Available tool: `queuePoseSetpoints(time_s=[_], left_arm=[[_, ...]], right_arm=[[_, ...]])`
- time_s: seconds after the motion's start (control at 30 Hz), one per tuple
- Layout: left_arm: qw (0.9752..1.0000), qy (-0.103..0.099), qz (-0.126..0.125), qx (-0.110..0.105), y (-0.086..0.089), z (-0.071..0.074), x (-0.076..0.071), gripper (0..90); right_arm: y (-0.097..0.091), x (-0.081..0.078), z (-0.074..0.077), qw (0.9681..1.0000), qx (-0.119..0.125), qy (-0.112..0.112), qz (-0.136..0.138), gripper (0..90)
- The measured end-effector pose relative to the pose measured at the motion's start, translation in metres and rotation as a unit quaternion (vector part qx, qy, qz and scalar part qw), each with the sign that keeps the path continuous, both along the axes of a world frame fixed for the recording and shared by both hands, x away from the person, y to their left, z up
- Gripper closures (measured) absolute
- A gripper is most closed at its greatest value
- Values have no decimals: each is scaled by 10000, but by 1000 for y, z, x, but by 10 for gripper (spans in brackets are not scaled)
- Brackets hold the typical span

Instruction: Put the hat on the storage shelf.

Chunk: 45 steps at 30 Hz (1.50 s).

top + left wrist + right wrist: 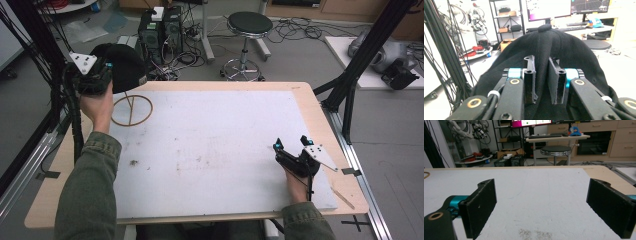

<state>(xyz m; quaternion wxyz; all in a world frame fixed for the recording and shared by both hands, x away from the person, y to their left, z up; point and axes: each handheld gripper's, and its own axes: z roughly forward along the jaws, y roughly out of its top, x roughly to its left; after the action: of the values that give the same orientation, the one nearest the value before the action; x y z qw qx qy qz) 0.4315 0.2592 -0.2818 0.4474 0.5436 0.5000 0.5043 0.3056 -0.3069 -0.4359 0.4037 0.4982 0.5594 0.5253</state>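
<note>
A black cap (pixel 129 66) hangs above the table's far left corner, with my left gripper (pixel 108 70) shut on a fold of its fabric. In the left gripper view the cap (pixel 574 55) bulges beyond the gripper (pixel 541 75), and cloth is pinched between the two jaws. Just under the cap stands a wooden hat stand (pixel 132 111) with a thin stem and a ring base. My right gripper (pixel 291 143) rests low on the white mat (pixel 210 135) near the right front. In its own view this gripper (pixel 541 205) is open wide, with only bare mat (pixel 536 185) between the jaws.
A thin wooden stick (pixel 343 196) lies at the table's right front edge. A dark crumb (pixel 134 162) sits on the mat at left. Black frame posts (pixel 372 50) rise at the right, cables (pixel 75 130) hang at the left. A stool (pixel 249 23) and computer towers (pixel 160 30) stand beyond the table.
</note>
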Motion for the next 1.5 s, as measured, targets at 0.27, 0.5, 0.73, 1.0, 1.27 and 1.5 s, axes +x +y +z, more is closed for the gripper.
queuePoseSetpoints(time_s=[0.27,0.5,0.73,1.0,1.27,1.5], left_arm=[[9989,-289,-60,-357,-1,-6,-4,545],[9985,-482,-4,-274,2,-3,-10,358],[9979,-527,-15,-389,3,-1,-17,290],[9974,-631,-65,-355,0,-1,-30,274],[9957,-758,-210,-491,-1,1,-46,273],[9949,-839,-305,-464,-9,-2,-58,267]], right_arm=[[0,-3,2,10000,54,-29,-5,86],[0,-2,2,10000,61,-25,19,86],[-1,-3,2,10000,67,-36,2,86],[-1,-3,2,10000,78,-16,-13,85],[-1,-3,2,9999,101,-16,-11,86],[-2,-3,2,9997,234,9,-34,86]])
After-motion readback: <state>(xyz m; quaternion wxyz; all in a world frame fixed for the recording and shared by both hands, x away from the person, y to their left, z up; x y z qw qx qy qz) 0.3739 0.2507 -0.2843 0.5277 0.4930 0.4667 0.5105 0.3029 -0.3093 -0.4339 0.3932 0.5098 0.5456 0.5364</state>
